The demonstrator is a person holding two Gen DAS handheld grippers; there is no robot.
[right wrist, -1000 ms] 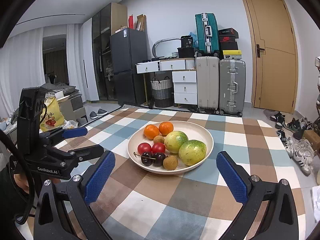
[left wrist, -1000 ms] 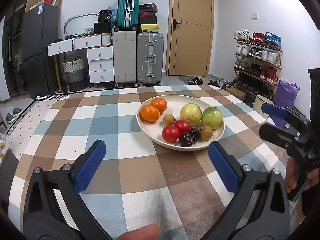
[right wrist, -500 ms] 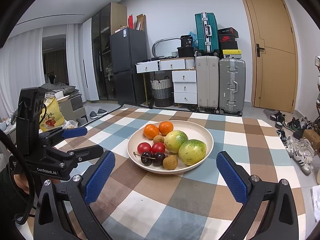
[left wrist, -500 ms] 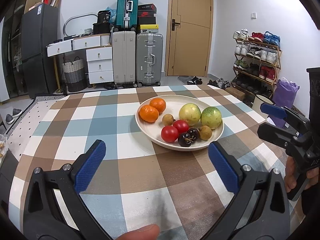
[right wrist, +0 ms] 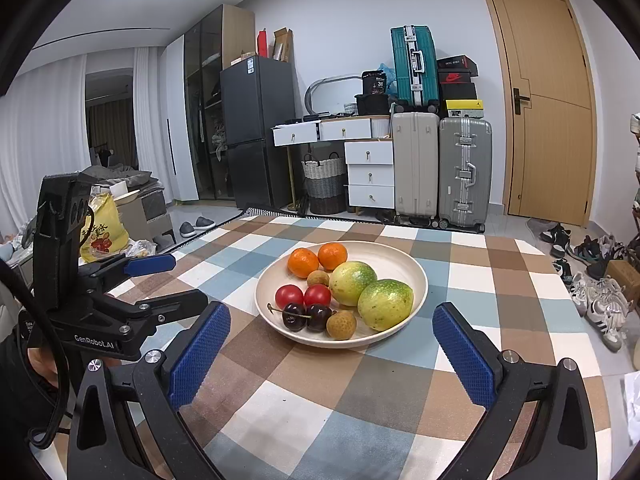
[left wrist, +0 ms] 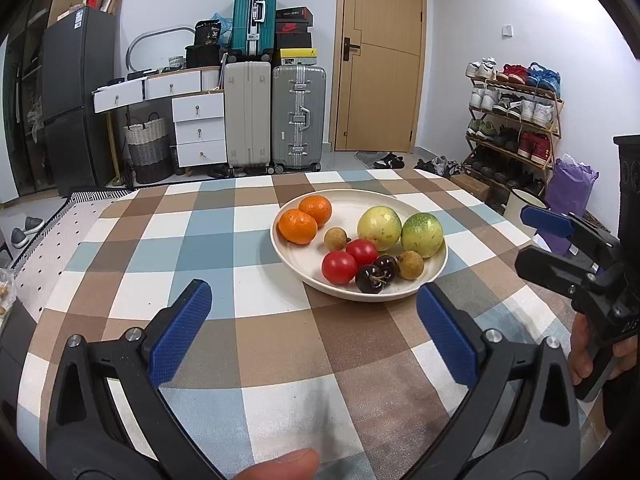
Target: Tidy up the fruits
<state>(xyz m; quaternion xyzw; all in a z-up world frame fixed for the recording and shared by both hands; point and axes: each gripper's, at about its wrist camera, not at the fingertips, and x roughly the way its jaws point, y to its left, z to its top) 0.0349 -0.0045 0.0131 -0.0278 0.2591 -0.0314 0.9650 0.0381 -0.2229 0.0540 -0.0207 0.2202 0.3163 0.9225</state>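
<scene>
Nothing much has moved: we hold both tongs, left [left wrist: 312, 316] and right [right wrist: 332, 344], wide open and empty, low in frame before the plate [right wrist: 416, 276] mid-counter [left wrist: 200, 240], all fruit seemingly already grouped there.

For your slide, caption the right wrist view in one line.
Open right gripper faces a plate of fruit on a checked tablecloth.
</scene>
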